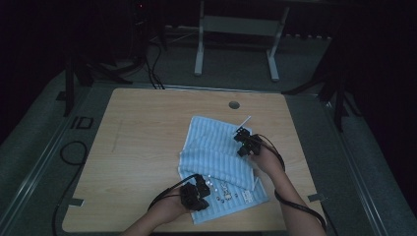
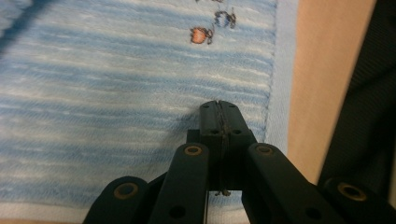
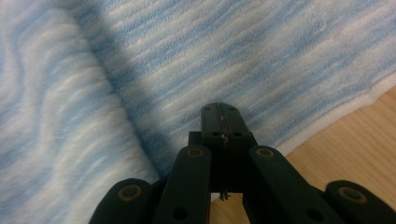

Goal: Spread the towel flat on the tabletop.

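Surrounding table, dark room: grey floor [image 1: 29, 147], metal stand [image 1: 236, 29] beyond far edge. Wooden table [image 1: 142, 137] with round hole [image 1: 234, 104]. Blue striped towel [image 1: 216, 152] lies rumpled, partly folded, right of centre, reaching near edge. Left gripper [image 1: 200, 192] at towel's near corner, jaws pressed together over cloth beside hem. Right gripper [image 1: 243, 139] at far right edge, jaws pressed together over cloth; whether either pinches cloth, cannot tell.

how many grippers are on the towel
2. The left gripper is at the towel's near edge, by the small printed figures. The right gripper is at its far right side, near the fold. Both have their jaws shut.
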